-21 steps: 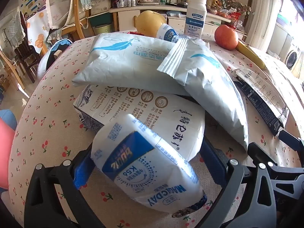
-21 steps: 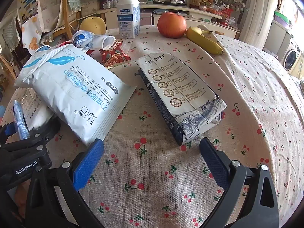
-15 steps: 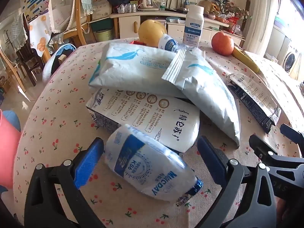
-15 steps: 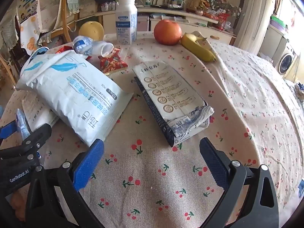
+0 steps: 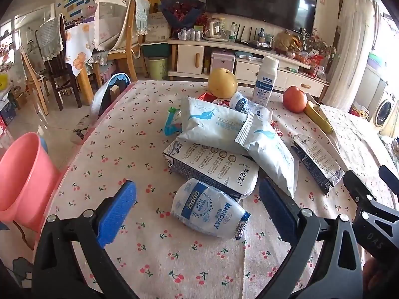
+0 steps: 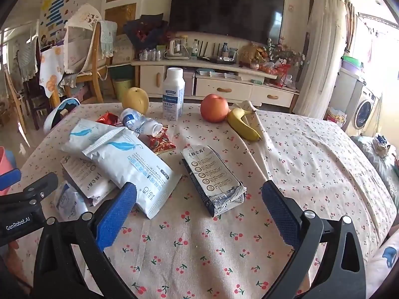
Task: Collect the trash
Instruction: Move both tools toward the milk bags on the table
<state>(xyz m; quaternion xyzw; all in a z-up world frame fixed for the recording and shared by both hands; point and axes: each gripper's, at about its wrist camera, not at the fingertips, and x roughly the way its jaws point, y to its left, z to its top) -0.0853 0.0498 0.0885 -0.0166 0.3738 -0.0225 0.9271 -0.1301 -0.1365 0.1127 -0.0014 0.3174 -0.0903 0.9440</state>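
Two claws hang over the bench (image 5: 104, 149) with nothing in them, so the picking looks barely begun: the left claw (image 5: 197, 206) stands spread wide with the small white-and-blue pouch (image 5: 208, 210) lying flat between its blue pads, untouched, and the right claw (image 6: 199, 208) is just as wide over bare cloth, the crushed carton (image 6: 213, 177) just beyond it at 12 o'clock. From the left claw, the pink bucket (image 5: 22, 174) sits off the bench edge at about 9 o'clock, the likely place for the trash; my guess is the next move is to drop onto the pouch, clench across its width and swing it there. At 12 o'clock beyond the pouch the two white feather-print packs (image 5: 214, 124) overlap a flattened carton (image 5: 214, 167), hiding much of it. A red wrapper (image 6: 159, 142) and crumpled bottle (image 6: 139, 122) behind are half buried. The bucket's inside is cut off, so whether anything is in it I cannot tell.
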